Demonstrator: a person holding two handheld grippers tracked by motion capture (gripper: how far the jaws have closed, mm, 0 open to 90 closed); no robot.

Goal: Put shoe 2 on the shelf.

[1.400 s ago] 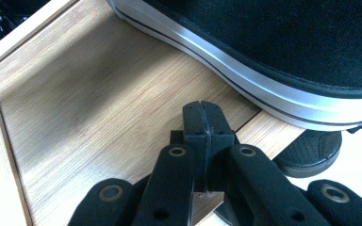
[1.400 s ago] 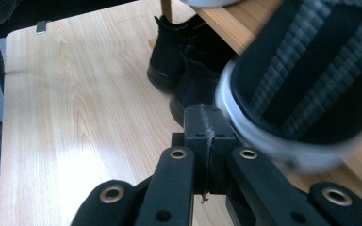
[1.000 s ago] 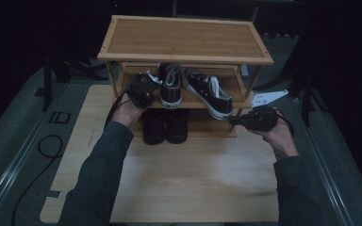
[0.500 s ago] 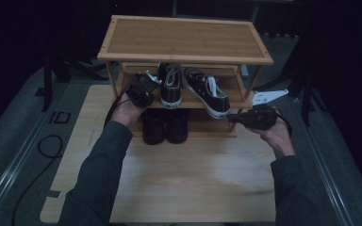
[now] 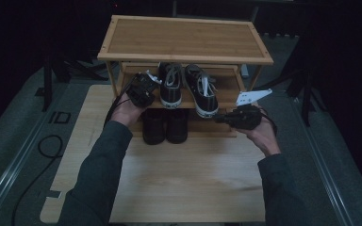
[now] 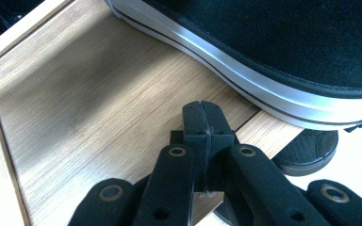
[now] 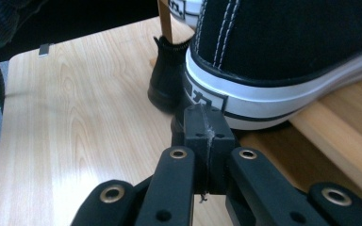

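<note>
Standing on a pale wooden table point(image 5: 188, 174), a two-tier bamboo shoe rack point(image 5: 184, 42) dominates the scene, its middle shelf point(image 6: 99, 108) carrying a pair of black canvas sneakers with white laces and white rubber soles. A person's forearms in dark sleeves reach in from the near edge of the table, one toward each end of that shelf. The left hand point(image 5: 125, 110) is raised to the shelf's front left corner and holds the left gripper point(image 6: 201, 117), which points into the rack just beside the left sneaker point(image 5: 170, 84); its jaws are pressed together with nothing between them, tips over the shelf's front edge next to the shoe's silver-looking sole band. The right hand point(image 5: 264, 134) sits lower and to the right, palm turned inward, holding the right gripper point(image 7: 201, 123) level and aimed leftward at the heel of the right sneaker point(image 5: 201, 92), which overhangs the shelf's front; those jaws are likewise closed and empty, close to the heel but whether touching cannot be told. A pair of black boots point(image 5: 166, 125) stands beneath on the table. The sneaker's heel label point(image 7: 206, 96) bears dark lettering too blurred to read.
</note>
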